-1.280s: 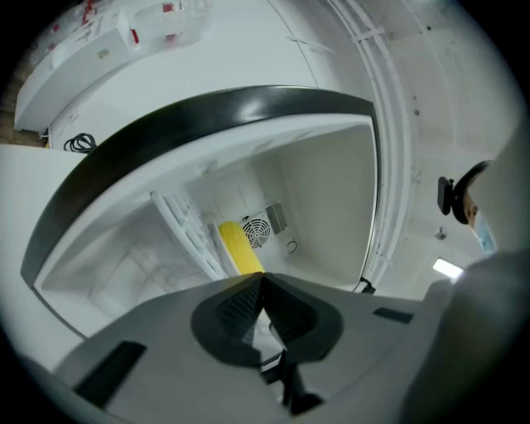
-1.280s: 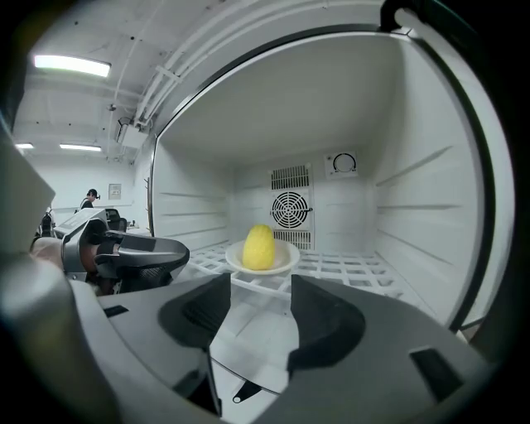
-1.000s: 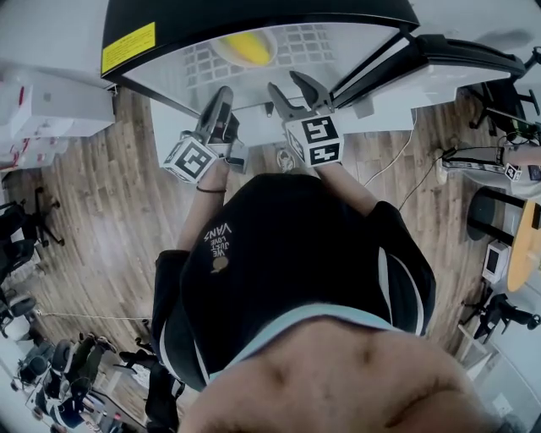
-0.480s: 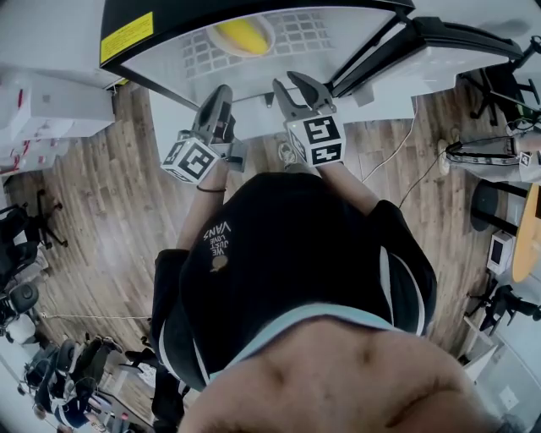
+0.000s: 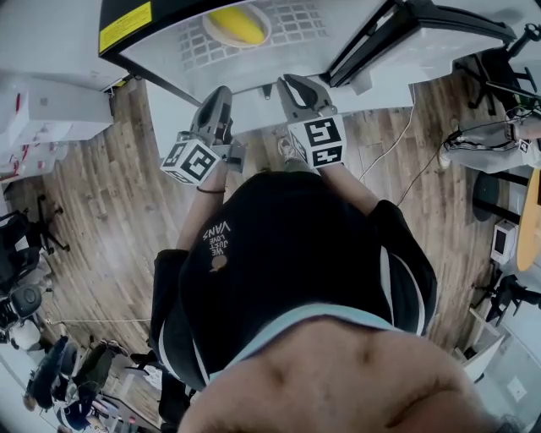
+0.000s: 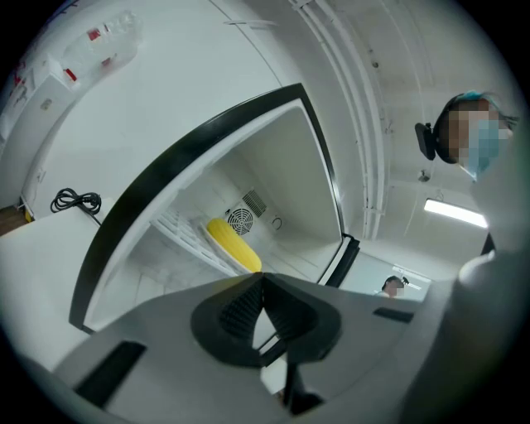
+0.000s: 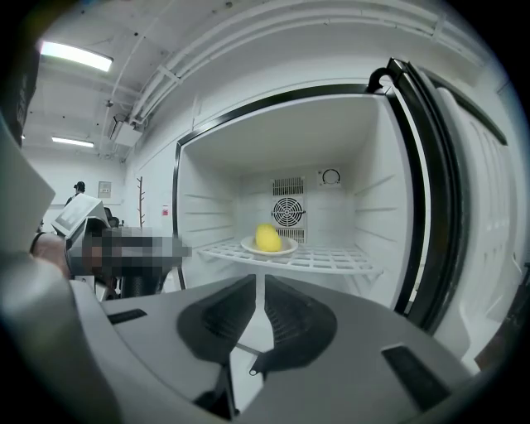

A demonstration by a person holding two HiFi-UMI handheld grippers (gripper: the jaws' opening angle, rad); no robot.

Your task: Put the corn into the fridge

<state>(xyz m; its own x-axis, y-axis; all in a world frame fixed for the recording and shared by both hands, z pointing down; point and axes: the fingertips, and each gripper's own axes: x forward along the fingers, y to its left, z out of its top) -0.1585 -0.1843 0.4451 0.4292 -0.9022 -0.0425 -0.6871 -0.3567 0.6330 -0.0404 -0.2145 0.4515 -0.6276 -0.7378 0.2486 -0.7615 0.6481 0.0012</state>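
The yellow corn [image 5: 237, 25] lies on a white plate [image 7: 248, 247] on the wire shelf [image 7: 331, 261] inside the open fridge; it also shows as the corn [image 6: 232, 243] and the corn [image 7: 267, 238] in the gripper views. Both grippers hover outside the fridge opening, pointing at it, well short of the corn. My left gripper [image 5: 221, 91] is shut, its pads meeting at the tips [image 6: 263, 277], with nothing in it. My right gripper [image 5: 292, 82] is closing; only a narrow slit remains at the right gripper [image 7: 260, 280], and nothing is between the pads.
The fridge door [image 5: 439, 42] stands swung open on the right, seen edge-on as the door [image 7: 464, 207]. White boxes [image 5: 51, 110] stand left of the fridge on the wooden floor [image 5: 110, 220]. Cables [image 5: 397, 161] trail at the right. A person [image 6: 472, 141] stands nearby.
The right gripper's jaws have narrowed from wide apart to a thin slit. Both grippers have drawn back a little from the fridge opening. The corn stays on its plate.
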